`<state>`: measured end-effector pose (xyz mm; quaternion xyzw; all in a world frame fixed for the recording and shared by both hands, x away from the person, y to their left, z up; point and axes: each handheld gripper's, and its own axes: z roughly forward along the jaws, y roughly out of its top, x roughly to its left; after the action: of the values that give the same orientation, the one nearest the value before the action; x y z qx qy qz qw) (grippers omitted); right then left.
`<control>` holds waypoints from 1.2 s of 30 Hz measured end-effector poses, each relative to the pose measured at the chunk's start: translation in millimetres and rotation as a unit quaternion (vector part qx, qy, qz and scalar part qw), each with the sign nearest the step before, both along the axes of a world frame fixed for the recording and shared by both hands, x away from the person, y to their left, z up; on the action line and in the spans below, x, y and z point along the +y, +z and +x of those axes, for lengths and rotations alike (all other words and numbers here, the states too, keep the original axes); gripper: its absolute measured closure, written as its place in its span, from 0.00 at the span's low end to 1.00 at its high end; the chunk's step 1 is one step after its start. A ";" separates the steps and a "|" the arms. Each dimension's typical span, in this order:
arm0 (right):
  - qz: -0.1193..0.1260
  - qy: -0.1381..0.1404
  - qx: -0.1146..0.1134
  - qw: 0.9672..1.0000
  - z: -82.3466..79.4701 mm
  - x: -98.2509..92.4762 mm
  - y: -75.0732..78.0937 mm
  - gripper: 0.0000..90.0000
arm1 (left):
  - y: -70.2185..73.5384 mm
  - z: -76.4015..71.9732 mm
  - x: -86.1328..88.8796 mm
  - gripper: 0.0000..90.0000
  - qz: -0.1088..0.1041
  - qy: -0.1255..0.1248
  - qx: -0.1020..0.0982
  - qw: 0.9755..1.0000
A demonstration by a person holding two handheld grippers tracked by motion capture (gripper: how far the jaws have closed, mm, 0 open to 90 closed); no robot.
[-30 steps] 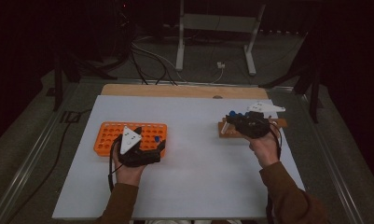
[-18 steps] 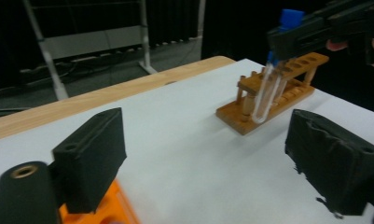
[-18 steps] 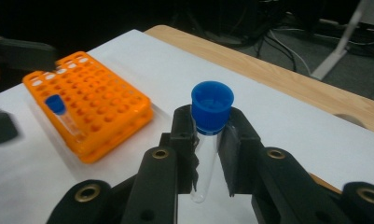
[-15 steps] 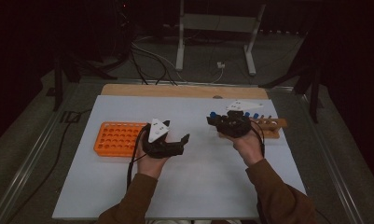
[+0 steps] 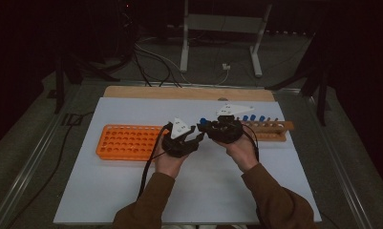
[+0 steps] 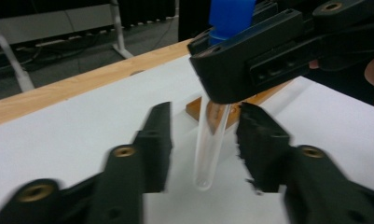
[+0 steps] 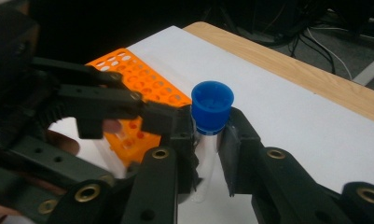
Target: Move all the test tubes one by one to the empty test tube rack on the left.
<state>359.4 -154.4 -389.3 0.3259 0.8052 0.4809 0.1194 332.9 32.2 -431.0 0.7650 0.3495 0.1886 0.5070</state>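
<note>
**Test tube hanging between your two grippers over the white mat**

Test tube (image 6: 209,140), clear with a blue cap (image 7: 213,107), is hanging upright above the white mat (image 5: 132,186), near the middle of the table. Your right gripper (image 7: 208,140) is clamping it just under the cap, with the jaws pressing on the glass from both sides. In the left gripper view you are seeing that same grip from the other side: the black jaws are holding the top of the tube while its rounded bottom is dangling free above the mat.

Your left gripper (image 6: 203,144) is sitting lower down around the tube's body. Its jaws have just been closing, and the tube is standing between them, but a gap is showing on each side of the glass, so the pads are not touching it.

In the high view your two hands are meeting at the centre of the mat, the left gripper (image 5: 182,140) just beside the right gripper (image 5: 218,129), their tips almost touching.

Moving outward, the orange rack (image 5: 127,141) with its many holes is lying on the mat to the left of your left hand. The wooden rack (image 5: 275,130) is sitting behind and to the right of your right hand, and several more blue-capped tubes (image 5: 252,118) are standing in it. A wooden board (image 5: 146,92) is running along the far edge of the mat.
</note>
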 end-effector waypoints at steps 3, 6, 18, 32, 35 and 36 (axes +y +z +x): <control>0.007 0.004 0.005 1.000 -0.2 0.8 -0.1 0.85 | -1.1 1.2 -0.1 0.79 -0.007 -0.006 0.003 1.000; 0.008 0.006 0.006 1.000 -0.2 1.0 -0.4 0.85 | -1.0 0.9 -0.3 0.84 -0.012 -0.011 0.001 1.000; 0.032 -0.008 0.008 0.999 3.4 -12.8 3.5 0.52 | -0.2 2.6 6.6 0.87 -0.007 -0.001 -0.003 1.000; -0.006 -0.078 -0.025 0.997 2.5 -48.5 -2.8 0.05 | 12.3 5.4 40.7 0.87 -0.033 0.032 -0.011 0.999; -0.018 -0.089 -0.028 0.996 1.5 -58.1 -8.9 0.02 | 14.4 6.3 49.7 0.87 -0.040 0.041 -0.014 0.998; -0.019 -0.093 -0.028 0.995 1.1 -61.3 -10.8 0.01 | 15.2 6.5 52.9 0.87 -0.044 0.044 -0.014 0.998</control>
<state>360.5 -215.7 -400.0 0.3830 0.7772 0.4609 0.1921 339.4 85.1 -415.7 0.7233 0.3838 0.2056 0.5360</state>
